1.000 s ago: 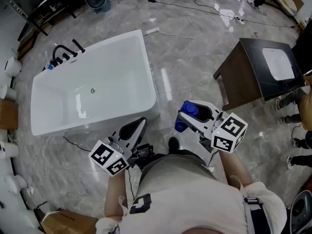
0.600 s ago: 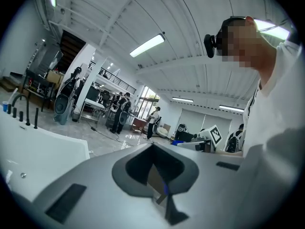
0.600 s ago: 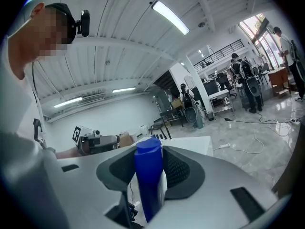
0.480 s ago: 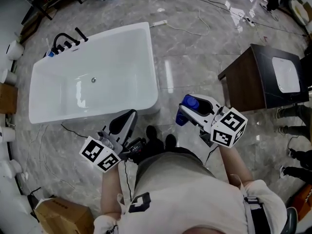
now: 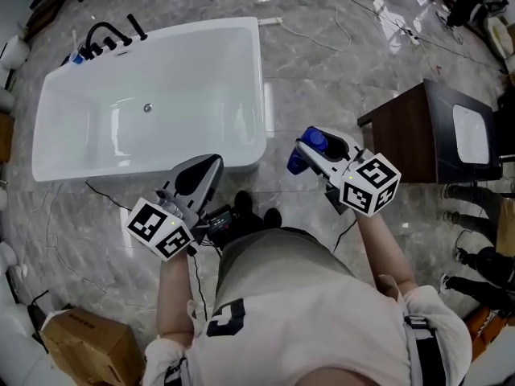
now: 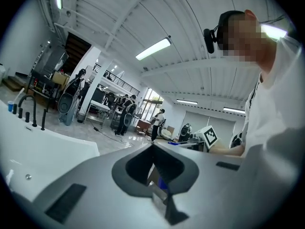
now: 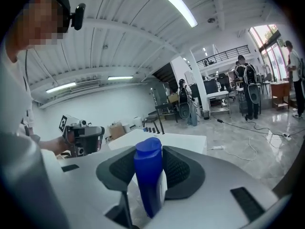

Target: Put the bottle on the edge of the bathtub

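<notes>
Left hand-held gripper (image 5: 205,170), at 11 o'clock from the person: jaws pressed together, nothing between them. Right hand-held gripper (image 5: 312,145), at 1 o'clock: pinching the blue bottle (image 7: 148,175), apparently held above the floor. Bathtub (image 5: 201,79) lies farther out at 11 o'clock, and the bottle is apart from its rim. Black faucet (image 5: 109,37) stands on the far corner.

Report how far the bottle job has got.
Done: the blue bottle is picked up, clamped between the jaws of the right gripper. In hand: it hangs over the floor, just off the near right corner of the bathtub. Left: set it on the bathtub's rim and let go; it is not on the rim yet. The left gripper is shut and empty.
</notes>
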`<act>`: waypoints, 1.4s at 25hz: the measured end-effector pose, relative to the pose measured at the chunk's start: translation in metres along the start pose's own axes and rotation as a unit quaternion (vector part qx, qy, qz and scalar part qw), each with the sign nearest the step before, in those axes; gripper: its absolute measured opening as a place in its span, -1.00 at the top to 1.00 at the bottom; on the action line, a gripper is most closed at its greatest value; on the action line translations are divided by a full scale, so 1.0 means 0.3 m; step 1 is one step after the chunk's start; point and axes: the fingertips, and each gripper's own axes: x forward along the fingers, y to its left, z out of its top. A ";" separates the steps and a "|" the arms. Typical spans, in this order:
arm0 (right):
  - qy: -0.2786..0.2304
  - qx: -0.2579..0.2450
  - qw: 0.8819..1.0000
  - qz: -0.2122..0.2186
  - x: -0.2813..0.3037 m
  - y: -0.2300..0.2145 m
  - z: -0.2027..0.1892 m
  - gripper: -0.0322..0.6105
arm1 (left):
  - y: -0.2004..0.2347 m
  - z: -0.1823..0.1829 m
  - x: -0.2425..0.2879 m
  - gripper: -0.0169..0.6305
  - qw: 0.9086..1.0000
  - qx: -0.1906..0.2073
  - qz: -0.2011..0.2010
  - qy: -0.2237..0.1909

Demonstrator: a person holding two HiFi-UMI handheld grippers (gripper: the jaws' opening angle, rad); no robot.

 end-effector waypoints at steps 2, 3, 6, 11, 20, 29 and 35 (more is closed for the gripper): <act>0.010 -0.008 1.000 -0.012 0.049 -0.018 0.000 0.39 | 0.038 -0.001 0.002 0.77 1.000 0.002 -0.003 0.003; 0.017 -0.010 1.000 -0.018 0.072 -0.025 -0.006 0.39 | 0.056 -0.005 0.001 0.77 1.000 0.003 -0.004 0.005; 0.038 -0.018 0.999 -0.035 0.152 -0.042 -0.028 0.39 | 0.124 -0.019 -0.012 0.77 1.000 0.003 -0.006 0.014; 0.062 -0.022 0.996 -0.064 0.284 -0.090 -0.055 0.39 | 0.247 -0.049 -0.030 0.77 0.999 0.010 -0.008 0.035; 0.100 -0.027 0.992 -0.076 0.350 -0.184 -0.134 0.39 | 0.268 -0.127 0.032 0.77 0.998 0.005 -0.012 0.058; 0.145 -0.018 0.987 -0.071 0.414 -0.403 -0.251 0.39 | 0.166 -0.201 0.218 0.77 0.998 0.000 -0.016 0.068; 0.173 -0.033 0.983 -0.054 0.463 -0.526 -0.320 0.39 | 0.107 -0.268 0.353 0.77 0.998 -0.008 -0.023 0.065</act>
